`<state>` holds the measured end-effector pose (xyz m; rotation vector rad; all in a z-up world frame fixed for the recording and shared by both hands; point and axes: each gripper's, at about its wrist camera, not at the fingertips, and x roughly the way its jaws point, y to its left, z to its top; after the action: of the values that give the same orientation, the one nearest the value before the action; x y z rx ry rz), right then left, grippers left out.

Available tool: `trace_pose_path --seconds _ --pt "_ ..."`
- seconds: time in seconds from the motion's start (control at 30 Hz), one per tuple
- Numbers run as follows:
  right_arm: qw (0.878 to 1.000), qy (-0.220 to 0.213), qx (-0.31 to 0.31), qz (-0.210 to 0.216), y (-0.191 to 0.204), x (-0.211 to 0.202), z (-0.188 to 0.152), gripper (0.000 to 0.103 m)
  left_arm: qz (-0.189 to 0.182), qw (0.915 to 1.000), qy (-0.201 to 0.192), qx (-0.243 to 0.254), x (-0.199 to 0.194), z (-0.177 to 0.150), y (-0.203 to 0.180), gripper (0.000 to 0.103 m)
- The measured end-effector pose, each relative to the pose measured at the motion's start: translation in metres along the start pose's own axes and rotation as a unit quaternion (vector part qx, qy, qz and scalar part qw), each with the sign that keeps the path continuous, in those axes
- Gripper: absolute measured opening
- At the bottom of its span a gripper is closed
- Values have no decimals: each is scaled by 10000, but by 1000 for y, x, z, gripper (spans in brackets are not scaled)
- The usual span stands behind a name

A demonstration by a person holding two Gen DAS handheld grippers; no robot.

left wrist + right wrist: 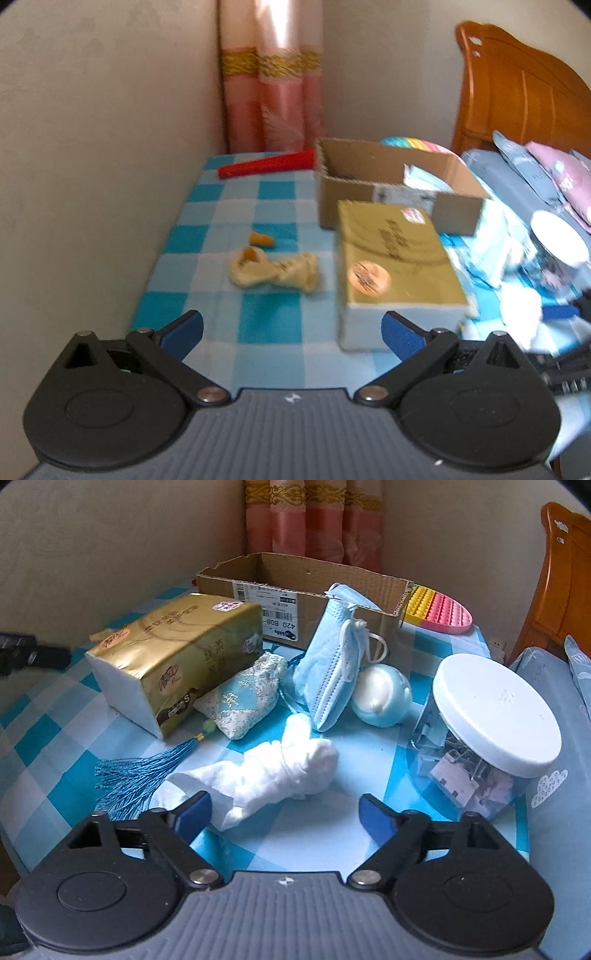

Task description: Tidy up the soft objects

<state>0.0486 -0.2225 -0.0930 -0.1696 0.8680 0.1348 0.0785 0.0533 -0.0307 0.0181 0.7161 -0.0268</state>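
Nearest in my left wrist view, the left claw [291, 334] stands wide open with nothing between its blue pads; it hovers above the blue-checked bench [266, 325]. Just past its right pad I see the gold tissue pack [397, 258], lying flat on the bench. To the left of the pack, apart from it, lies a crumpled yellow cloth [273, 273], and just behind that cloth sits a small orange piece [261, 240]; this view is too blurred for me to identify it. Beyond the pack, touching its far end, stands the open cardboard box [388, 181]. A red stick-shaped item [267, 166] lies along the bench's far edge, left of the box, in front of the pink curtain [273, 81].

In my right wrist view, the right claw [284, 812] is also spread wide and holds nothing. The white cotton wad [266, 771] lies directly ahead of it, and its near end reaches the left pad. Left of the wad, a blue tassel [136, 771] spreads out from an embroidered pouch [243, 698] that rests against the tissue pack [173, 657]. Behind the wad, blue face masks [332, 664] lean upright against the cardboard box [306, 590], with a round blue-and-white object [382, 698] just beside them. To the right stands a clear jar of binder clips [487, 723] with a white lid. A rainbow pop toy [439, 609] lies at the far right, beside the box.
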Motion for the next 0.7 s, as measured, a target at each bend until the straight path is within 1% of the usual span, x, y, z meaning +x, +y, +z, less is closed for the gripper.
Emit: trace_pose_path --seconds 0.1,0.23,0.3,0.37,0.43,0.47,0.53,0.7 --pt "10000 -50 -46 26 3 1 -3 102 116 9999 -65 -63 9 7 7 100" --pt "9999 -110 -84 62 3 1 -7 103 205 9995 -151 -160 21 17 15 98" --pt "9999 -115 -99 73 3 0 -7 103 235 9994 -176 -171 29 21 19 93" --pt "9999 -107 -101 75 3 1 -7 103 253 9993 -162 -244 37 27 23 84" --pt "9999 -99 -106 78 3 1 -6 103 240 9991 -172 -318 44 31 26 83" --pt "9999 -94 -108 80 3 1 -5 103 257 9989 -175 -338 48 33 27 78" --pt "9999 -92 -112 82 3 1 -6 103 255 9990 -182 -330 56 36 27 74" --pt "9999 -90 -111 79 3 1 -6 103 267 9990 -50 -352 75 39 28 74"
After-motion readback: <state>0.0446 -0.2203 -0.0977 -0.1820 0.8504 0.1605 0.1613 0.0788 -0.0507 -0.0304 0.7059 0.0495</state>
